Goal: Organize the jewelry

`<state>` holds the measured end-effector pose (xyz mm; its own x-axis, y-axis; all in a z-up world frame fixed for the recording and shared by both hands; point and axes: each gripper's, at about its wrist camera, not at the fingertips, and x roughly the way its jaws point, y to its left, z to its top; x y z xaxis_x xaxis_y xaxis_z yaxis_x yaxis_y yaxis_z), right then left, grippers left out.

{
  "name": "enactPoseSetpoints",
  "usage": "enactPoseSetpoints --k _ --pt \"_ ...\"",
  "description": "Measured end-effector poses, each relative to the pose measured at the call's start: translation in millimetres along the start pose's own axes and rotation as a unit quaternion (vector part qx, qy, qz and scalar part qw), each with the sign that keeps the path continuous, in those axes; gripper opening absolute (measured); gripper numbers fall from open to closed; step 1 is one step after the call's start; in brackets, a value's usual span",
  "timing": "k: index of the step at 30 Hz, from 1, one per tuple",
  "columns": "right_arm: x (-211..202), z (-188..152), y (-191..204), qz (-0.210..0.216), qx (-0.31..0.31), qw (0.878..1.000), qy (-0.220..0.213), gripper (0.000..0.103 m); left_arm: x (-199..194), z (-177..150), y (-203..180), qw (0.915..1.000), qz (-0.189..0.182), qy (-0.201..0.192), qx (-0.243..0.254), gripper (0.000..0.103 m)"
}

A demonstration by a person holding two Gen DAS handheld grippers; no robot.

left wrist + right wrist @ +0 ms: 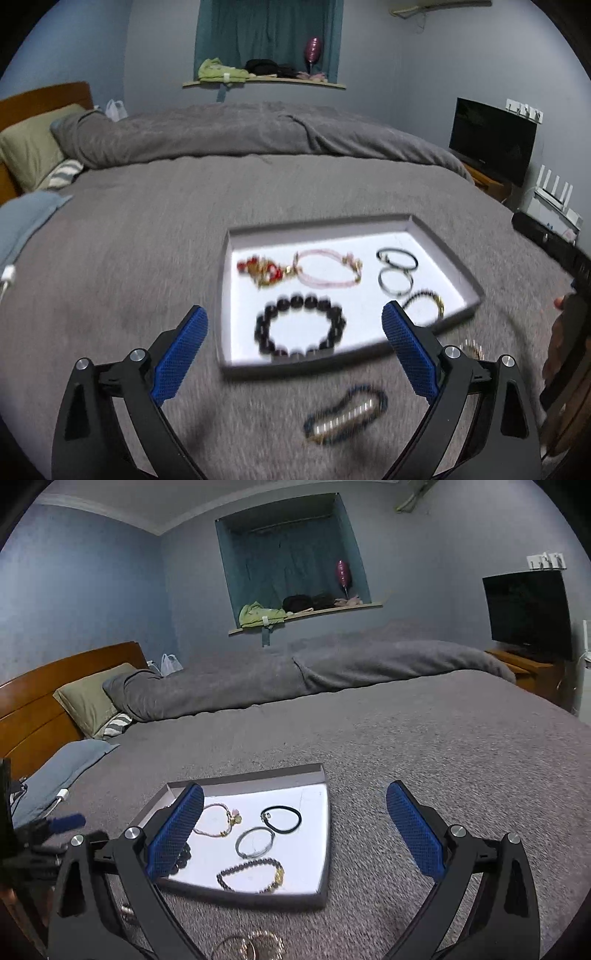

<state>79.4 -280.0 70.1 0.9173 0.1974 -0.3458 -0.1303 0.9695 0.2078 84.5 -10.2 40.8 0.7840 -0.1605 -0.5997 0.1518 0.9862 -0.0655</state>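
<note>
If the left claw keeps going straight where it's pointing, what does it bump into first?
Probably the big black bead bracelet lying in the tray; the open left claw frames it, though depth is hard to judge.

Your left wrist view smeared by motion: blue-and-clear beaded bracelet (345, 415) on grey blanket too blurred to make out beads. Gold chain piece (472, 349) half hidden behind right blue finger pad (410, 354). Your right wrist view: gold rings or bangles (251, 947) cut off by bottom edge; large dark-bead bracelet (183, 856) mostly hidden behind left blue finger pad (173, 834).
</note>
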Motion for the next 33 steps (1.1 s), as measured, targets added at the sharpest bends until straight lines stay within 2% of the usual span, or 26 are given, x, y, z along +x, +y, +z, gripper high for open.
enactPoseSetpoints --k 3,10,16,18,21,27,33 --pt "-3.7 -11.0 -0.4 -0.015 -0.013 1.000 0.007 0.098 -0.1 -14.2 1.2 1.0000 0.003 0.006 0.000 0.095" --pt "-3.0 -46.8 -9.8 -0.014 -0.029 0.997 0.077 0.098 -1.6 -26.1 0.8 0.9997 -0.005 0.012 0.020 0.095" --pt "-5.0 -62.5 -8.2 0.026 -0.008 0.993 0.112 0.098 -5.8 -42.7 3.6 0.9995 -0.001 0.016 0.026 0.095" --pt "-2.0 -69.5 -0.8 0.033 -0.029 0.991 0.130 0.098 -5.1 -52.3 3.2 0.9991 -0.006 0.022 0.035 0.095" --pt "0.3 -80.8 17.1 0.031 -0.082 0.986 0.144 0.098 -0.6 -63.8 1.4 0.9978 0.013 0.031 0.057 0.095" --pt "-0.9 -92.4 45.9 0.067 -0.150 0.975 0.150 0.098 3.8 -71.3 -3.3 0.9964 -0.017 0.044 0.071 0.095" --pt "1.0 -102.0 60.7 0.077 -0.183 0.966 0.164 0.098 -0.3 -71.0 -0.1 0.9967 -0.036 0.045 0.058 0.093"
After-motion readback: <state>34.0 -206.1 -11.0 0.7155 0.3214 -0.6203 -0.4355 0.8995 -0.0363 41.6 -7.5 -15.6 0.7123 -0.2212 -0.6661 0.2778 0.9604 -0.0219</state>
